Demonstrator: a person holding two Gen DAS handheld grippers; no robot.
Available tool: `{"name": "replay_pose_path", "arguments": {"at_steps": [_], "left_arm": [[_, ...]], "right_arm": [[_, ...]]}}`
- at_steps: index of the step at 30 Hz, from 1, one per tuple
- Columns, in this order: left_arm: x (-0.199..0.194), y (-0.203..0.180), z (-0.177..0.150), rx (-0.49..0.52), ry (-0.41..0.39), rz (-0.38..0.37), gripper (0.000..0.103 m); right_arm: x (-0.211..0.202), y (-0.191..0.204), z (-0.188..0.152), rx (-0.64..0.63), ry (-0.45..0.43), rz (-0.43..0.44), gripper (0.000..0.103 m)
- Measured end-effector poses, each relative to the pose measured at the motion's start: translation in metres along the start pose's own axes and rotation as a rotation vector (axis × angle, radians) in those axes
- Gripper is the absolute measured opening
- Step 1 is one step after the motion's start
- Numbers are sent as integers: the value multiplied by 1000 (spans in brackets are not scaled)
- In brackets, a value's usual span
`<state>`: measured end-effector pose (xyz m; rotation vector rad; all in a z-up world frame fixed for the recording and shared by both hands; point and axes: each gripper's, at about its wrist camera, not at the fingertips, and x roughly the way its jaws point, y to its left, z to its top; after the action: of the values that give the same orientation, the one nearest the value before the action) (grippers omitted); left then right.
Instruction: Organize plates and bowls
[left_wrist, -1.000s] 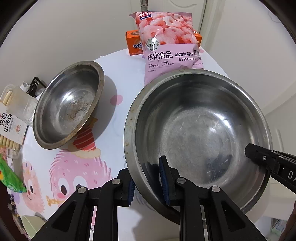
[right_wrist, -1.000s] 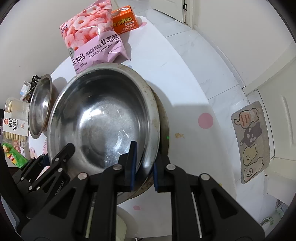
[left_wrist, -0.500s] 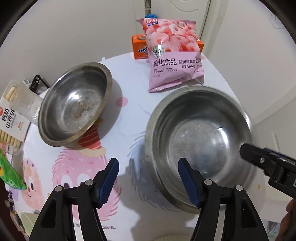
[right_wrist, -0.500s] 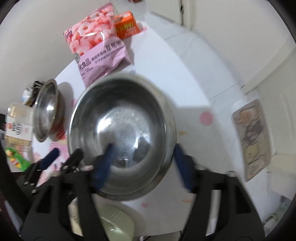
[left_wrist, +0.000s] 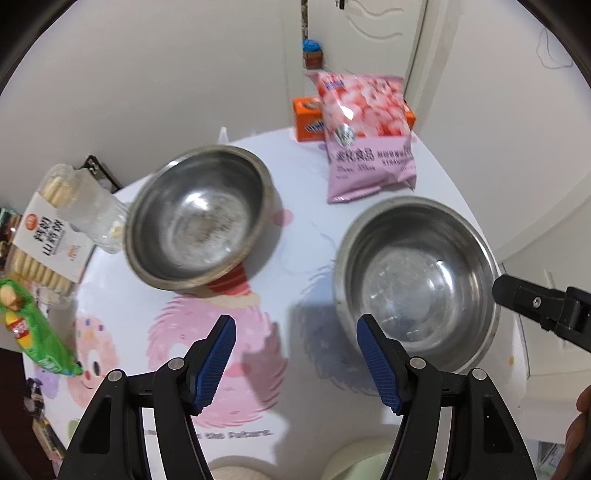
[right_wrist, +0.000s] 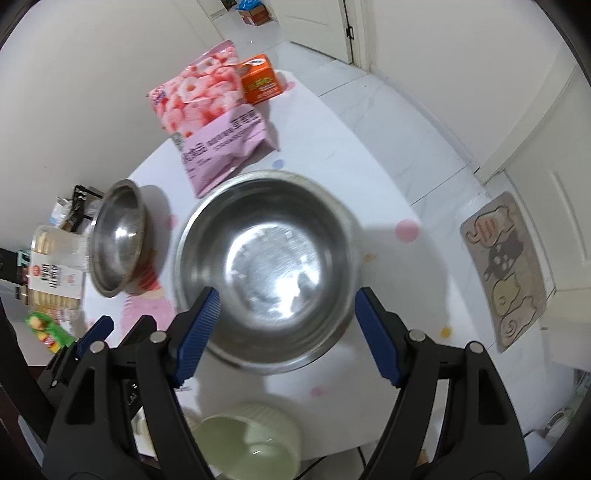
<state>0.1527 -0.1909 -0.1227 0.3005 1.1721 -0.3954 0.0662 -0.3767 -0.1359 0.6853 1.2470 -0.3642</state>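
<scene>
Both tools released, gripping nothing. Left tool (left_wrist: 295, 354) hangs over bare bench (left_wrist: 303, 206); small steel bowl (left_wrist: 199, 218) lies ahead-left of it, my nearer hand. Large steel bowl (right_wrist: 266, 266) sits on bench under right tool (right_wrist: 286, 328). Pale green bowl (right_wrist: 247, 443) at near edge is cut off and blurred; I can't tell whether dishes are stacked there
</scene>
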Motion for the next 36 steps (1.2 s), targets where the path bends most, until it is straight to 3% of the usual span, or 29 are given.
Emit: {"name": "replay_pose_path", "arguments": {"at_steps": [9, 15, 19, 23, 27, 36], "left_arm": [[-31, 38, 2, -15, -41, 48, 77], [-45, 76, 0, -83, -63, 102, 78], [-51, 104, 0, -149, -69, 110, 79], [-51, 126, 4, -189, -55, 138, 79], [-49, 138, 11, -181, -93, 57, 81], [-10, 154, 32, -240, -8, -36, 85]], "right_arm": [[-11, 52, -12, -54, 15, 71, 82], [-9, 101, -15, -149, 29, 99, 83], [-6, 129, -14, -191, 34, 94, 99], [-4, 151, -9, -222, 20, 88, 99], [1, 170, 1, -246, 17, 80, 100], [25, 187, 28, -247, 45, 58, 100]]}}
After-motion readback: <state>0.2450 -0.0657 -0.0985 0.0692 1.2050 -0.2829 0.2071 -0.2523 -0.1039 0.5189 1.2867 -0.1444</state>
